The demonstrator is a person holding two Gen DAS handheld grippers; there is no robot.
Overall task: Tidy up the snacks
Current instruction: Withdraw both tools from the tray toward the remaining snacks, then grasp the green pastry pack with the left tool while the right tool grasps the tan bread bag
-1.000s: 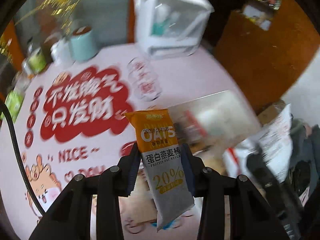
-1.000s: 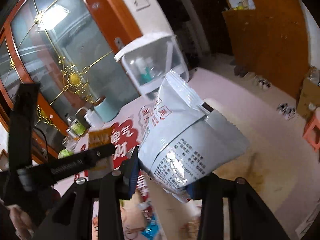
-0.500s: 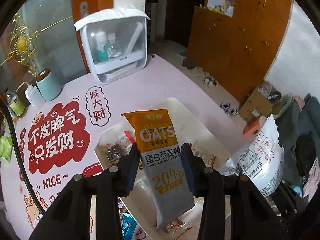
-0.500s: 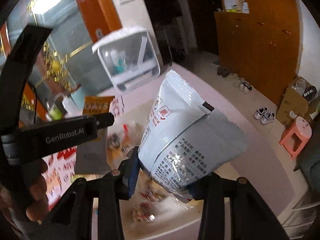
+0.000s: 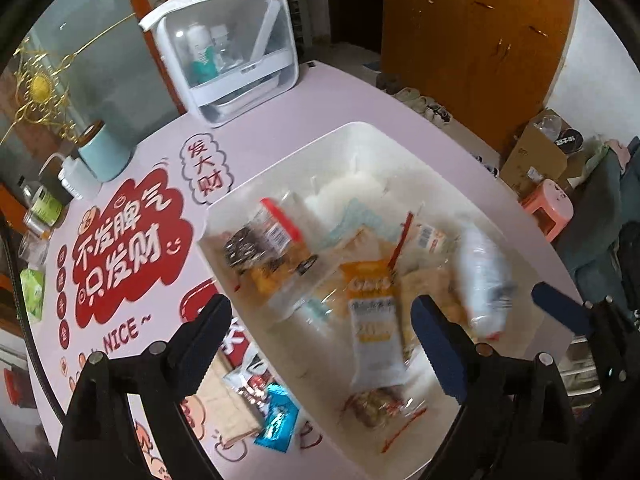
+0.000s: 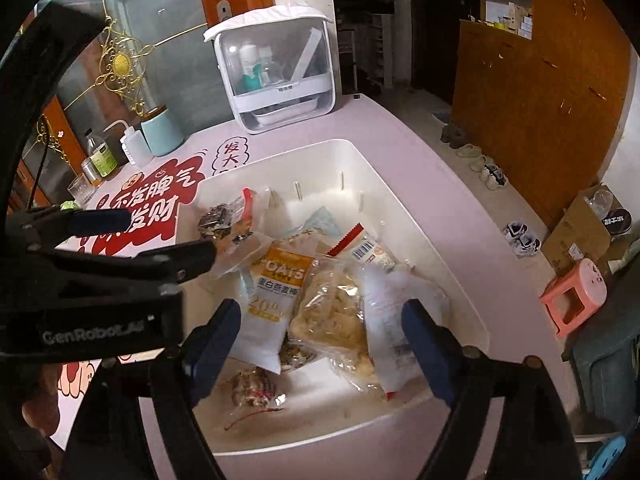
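A white bin on the pink table holds several snack packets. The orange-and-white oat bar lies in it, blurred in the left wrist view. Beside it lies the pale blue-white bag. My left gripper hangs above the bin, its jaws opening wide; the pads touch nothing. My right gripper is over the bin's near half, its jaws opening too, clear of the bag below. The left gripper also shows at the left of the right wrist view.
A white lidded case with bottles stands at the table's back, a teal canister and small bottles to its left. A blue packet and others lie on the table left of the bin. A pink stool stands on the floor.
Both grippers have let go: the oat bar and the pale bag have dropped into the bin. The left gripper moved over the bin, and both sank a little.
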